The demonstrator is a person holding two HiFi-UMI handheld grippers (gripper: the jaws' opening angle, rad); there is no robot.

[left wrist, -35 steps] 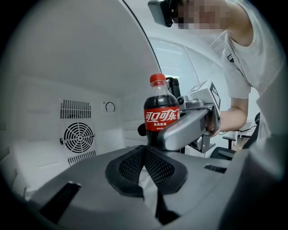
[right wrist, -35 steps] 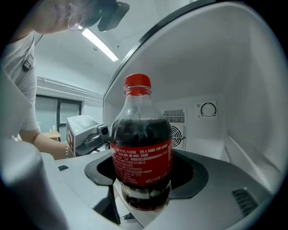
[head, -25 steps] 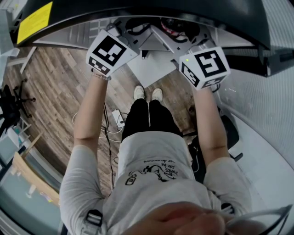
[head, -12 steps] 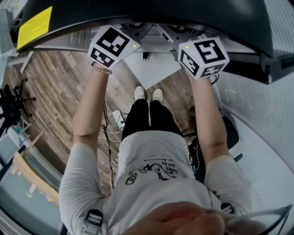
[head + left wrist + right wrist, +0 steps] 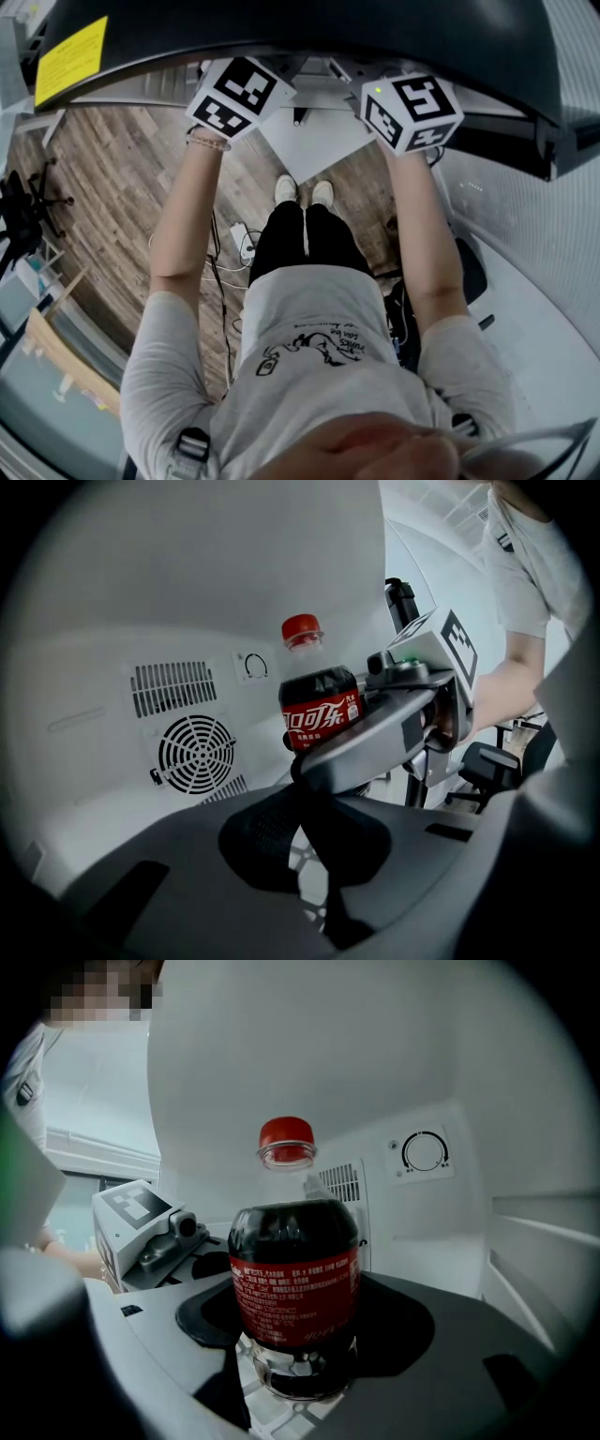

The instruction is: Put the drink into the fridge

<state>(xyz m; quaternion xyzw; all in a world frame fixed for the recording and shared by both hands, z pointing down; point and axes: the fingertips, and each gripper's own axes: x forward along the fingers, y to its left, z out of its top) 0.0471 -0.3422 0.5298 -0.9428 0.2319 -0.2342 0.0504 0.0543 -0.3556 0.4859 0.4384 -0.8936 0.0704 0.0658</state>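
Note:
A cola bottle (image 5: 295,1279) with a red cap and red label stands upright between the jaws of my right gripper (image 5: 295,1344), which is shut on its lower body. Under it lies a white wire shelf (image 5: 267,1405) inside the fridge (image 5: 422,1072). In the left gripper view the same bottle (image 5: 319,710) appears just ahead, with the right gripper's fingers (image 5: 375,733) round it. My left gripper (image 5: 305,808) is beside it, its pads nearly together with nothing between them. In the head view only the two marker cubes (image 5: 242,97) (image 5: 411,111) show under the fridge's dark top (image 5: 309,33).
The fridge's white back wall carries a round fan grille (image 5: 195,754) and a thermostat dial (image 5: 424,1153). Shelf ledges (image 5: 539,1222) run along its right wall. Below, on the wooden floor, lie cables (image 5: 239,246), and an office chair (image 5: 19,211) stands at the left.
Both marker cubes have moved forward, further under the fridge's dark top. The bottle's red cap, seen between them a second ago, is now hidden in the head view.

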